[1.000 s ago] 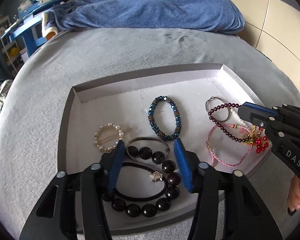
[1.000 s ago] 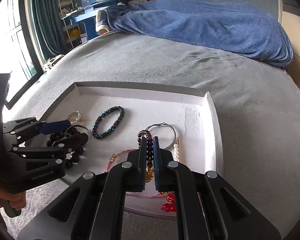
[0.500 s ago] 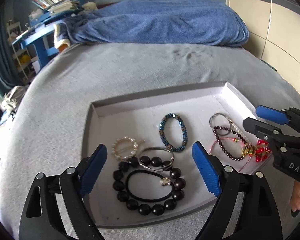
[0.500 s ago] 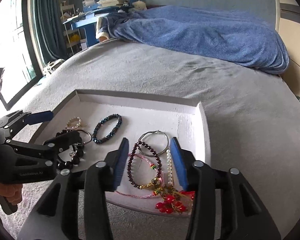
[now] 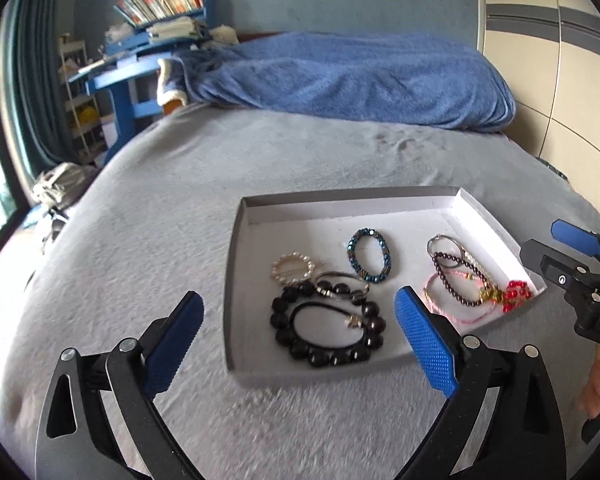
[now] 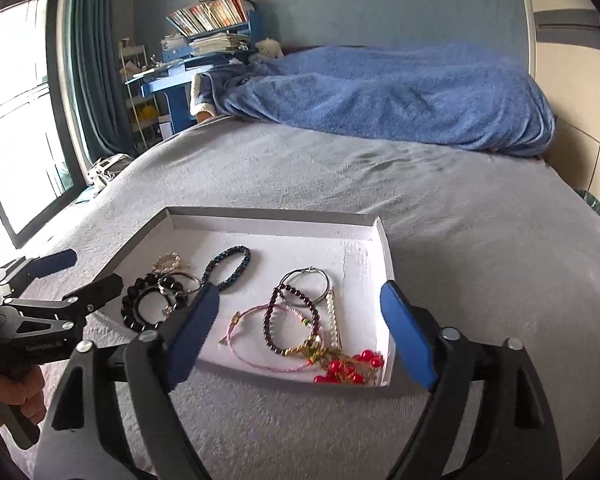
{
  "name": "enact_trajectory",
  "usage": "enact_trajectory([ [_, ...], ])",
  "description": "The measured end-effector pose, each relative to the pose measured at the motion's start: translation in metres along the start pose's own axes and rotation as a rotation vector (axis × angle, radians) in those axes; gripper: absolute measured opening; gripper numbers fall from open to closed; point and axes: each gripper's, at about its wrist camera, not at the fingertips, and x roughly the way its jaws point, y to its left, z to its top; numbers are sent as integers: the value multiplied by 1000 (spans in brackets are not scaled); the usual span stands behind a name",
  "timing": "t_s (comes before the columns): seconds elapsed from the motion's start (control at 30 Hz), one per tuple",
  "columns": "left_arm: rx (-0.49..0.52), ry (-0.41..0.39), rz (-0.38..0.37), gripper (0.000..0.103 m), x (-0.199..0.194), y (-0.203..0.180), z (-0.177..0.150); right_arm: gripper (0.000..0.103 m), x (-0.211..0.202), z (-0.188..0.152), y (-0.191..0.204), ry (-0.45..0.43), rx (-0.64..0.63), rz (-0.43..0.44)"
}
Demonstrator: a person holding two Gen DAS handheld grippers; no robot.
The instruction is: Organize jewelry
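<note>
Two hand-held grippers are hovering over the near edge of a shallow white tray (image 5: 236, 264) lying on a grey bed (image 5: 148, 216), and both are spreading their jaws wide with nothing between the pads. Ahead of the left hand-held gripper (image 5: 298, 320), framed between its blue pads (image 5: 424, 344), a black beaded bracelet (image 5: 324, 356) is lying in the tray's near part with a black hair tie (image 5: 300, 316) resting inside its ring. Just beyond that, a thin silver bangle (image 5: 340, 278) is overlapping the top beads, a pearl ring-shaped piece (image 5: 292, 270) is sitting to its left, and a blue beaded bracelet (image 5: 370, 256) is lying farther ahead, apart from the rest. Ahead of the right hand-held gripper (image 6: 300, 330), a dark garnet-coloured bead bracelet (image 6: 290, 318) is crossing a pink cord bracelet (image 6: 260, 354); a silver hoop (image 6: 306, 286) is overlapping the bead bracelet's far end, a short pearl strand (image 6: 332, 314) is running alongside, and a cluster of red beads (image 6: 352, 366) with gold bits is lying by the tray's near right corner. Far beyond both, a blue blanket (image 6: 400, 96) is heaped across the bed.
</note>
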Motion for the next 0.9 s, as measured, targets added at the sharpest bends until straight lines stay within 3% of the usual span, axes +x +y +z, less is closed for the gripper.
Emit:
enact_trajectory([
  [0.23,-72,-44,26,96,-20,4,-33,96,-18,-33,2,-26,90,-5],
  [0.9,-104,-136,13,98,-58,0,-71,97,-56,-76,11,-81,90,-23],
])
